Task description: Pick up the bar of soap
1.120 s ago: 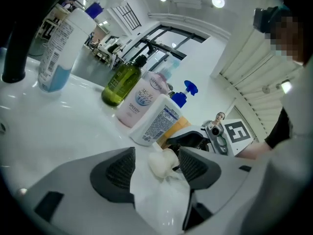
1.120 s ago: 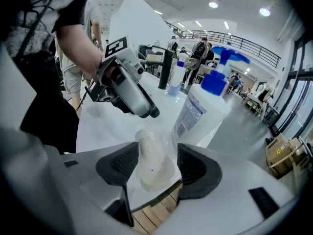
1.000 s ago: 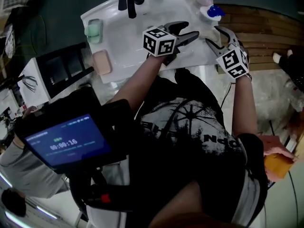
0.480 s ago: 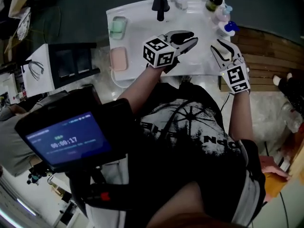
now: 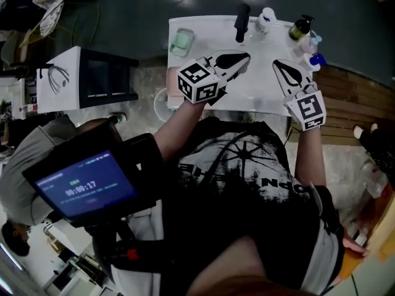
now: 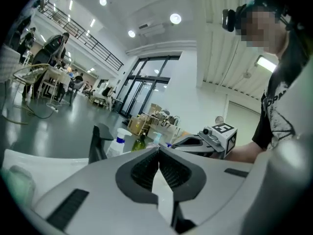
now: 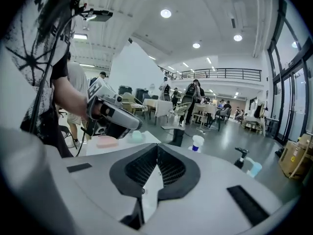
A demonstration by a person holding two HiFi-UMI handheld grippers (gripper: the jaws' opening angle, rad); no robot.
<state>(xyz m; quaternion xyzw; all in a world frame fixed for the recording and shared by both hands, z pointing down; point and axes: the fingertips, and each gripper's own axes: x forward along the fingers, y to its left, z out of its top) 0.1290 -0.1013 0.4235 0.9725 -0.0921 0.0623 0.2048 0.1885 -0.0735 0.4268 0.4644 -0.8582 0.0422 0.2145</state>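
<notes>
Washbasin [image 5: 262, 69] soap [image 5: 182, 42], seemingly left of gripper [image 5: 246, 57]

The head view is dim and underexposed: the floor [image 5: 142, 5] along the top and the dark shirt [image 5: 247, 184] lose detail, while the white desk [image 5: 262, 79] glares pale at upper centre and a screen [image 5: 86, 187] glows blue at lower left. Both gripper views are bright under round ceiling lamps [image 6: 175, 18] [image 7: 166, 13], bent by fisheye and black at the corners; the near jaws look soft.

Timer reading "00:00:17" on the dim blue screen [image 5: 86, 187]
</notes>
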